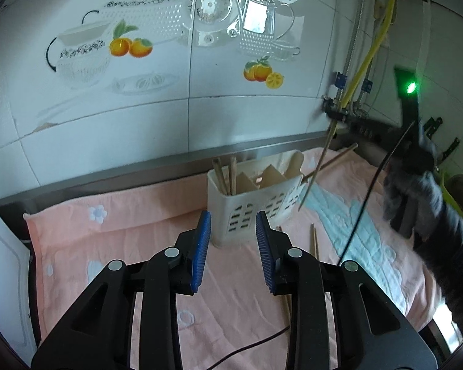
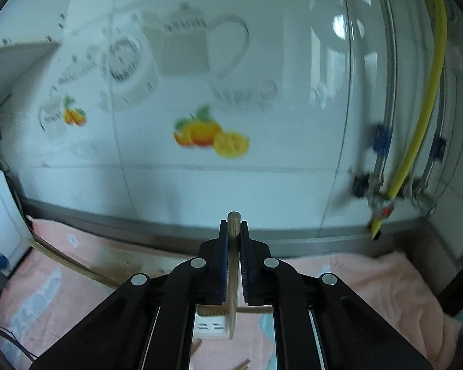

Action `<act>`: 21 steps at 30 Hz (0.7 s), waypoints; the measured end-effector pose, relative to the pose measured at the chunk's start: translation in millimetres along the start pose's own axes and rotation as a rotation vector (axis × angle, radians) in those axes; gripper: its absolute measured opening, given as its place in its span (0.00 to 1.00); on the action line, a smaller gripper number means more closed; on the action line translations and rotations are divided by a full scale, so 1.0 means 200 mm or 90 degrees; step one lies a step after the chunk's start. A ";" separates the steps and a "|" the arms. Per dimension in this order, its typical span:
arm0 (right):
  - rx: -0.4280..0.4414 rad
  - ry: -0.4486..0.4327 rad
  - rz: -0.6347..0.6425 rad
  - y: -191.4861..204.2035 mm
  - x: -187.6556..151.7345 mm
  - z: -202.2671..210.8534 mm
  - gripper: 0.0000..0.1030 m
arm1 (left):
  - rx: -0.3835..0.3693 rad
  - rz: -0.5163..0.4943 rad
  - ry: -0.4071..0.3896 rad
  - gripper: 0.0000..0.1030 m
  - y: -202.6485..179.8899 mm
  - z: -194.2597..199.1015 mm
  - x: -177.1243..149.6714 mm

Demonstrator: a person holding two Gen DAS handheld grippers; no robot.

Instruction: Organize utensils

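Presently, item by item. Holder: white slotted plastic caddy, upright on the pink towel near the steel ledge under the tiled wall; it sits at about 12 o'clock from the left gripper, just beyond its tips, evidently as the collection point for the utensils. Contents: two chopsticks standing in its 9 o'clock compartment, a flat wooden spatula leaning out of the 3 o'clock side, cardboard-coloured dividers between. Left gripper: blue pads parted, nothing between them, hovering low over the towel and aimed at the holder, probably waiting its turn or ready to steady the caddy. Loose pair: two more chopsticks flat on the towel at 3 o'clock of that gripper, not yet collected. Right gripper: jaws clamped on a single chopstick, gripped near its blunt top end so the stick hangs nearly vertical through the jaws, tip downward; judged to be held so for dropping straight into a slot. From the left view this stick slants down toward the holder's 3 o'clock edge, its tip beside the wall, not inside; a second stick seems to cross it there, though whether held or loose I cannot tell. Right hand: gloved, at 2 o'clock, well clear of the left tool. Cable: black, trailing across the blue patch of towel.
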State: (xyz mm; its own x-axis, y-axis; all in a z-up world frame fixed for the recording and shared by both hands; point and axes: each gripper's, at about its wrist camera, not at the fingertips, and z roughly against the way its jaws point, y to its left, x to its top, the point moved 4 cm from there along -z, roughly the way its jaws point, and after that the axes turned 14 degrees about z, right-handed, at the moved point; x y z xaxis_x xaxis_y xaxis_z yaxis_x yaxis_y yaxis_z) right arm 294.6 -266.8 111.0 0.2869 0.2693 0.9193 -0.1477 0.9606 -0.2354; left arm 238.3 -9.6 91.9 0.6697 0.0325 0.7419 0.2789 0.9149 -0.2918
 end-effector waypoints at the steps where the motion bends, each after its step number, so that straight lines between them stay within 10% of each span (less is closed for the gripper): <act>1: -0.003 -0.013 0.002 0.00 0.03 0.03 0.07 | 0.000 0.000 0.002 0.30 0.01 0.00 -0.01; 12: -0.034 -0.136 0.018 0.04 0.31 0.27 0.07 | 0.018 0.019 0.030 0.30 0.13 -0.03 -0.10; 21: 0.006 -0.063 -0.002 0.07 0.14 0.06 0.07 | 0.017 0.046 0.071 0.30 0.21 -0.11 -0.17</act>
State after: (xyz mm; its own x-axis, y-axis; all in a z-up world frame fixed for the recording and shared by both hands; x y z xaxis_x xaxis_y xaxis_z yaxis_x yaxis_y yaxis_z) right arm 289.5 -246.2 136.0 0.1932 0.2576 0.9467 -0.1552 0.9608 -0.2298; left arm 241.7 18.0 40.5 0.7601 0.0549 0.6475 0.2099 0.9223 -0.3246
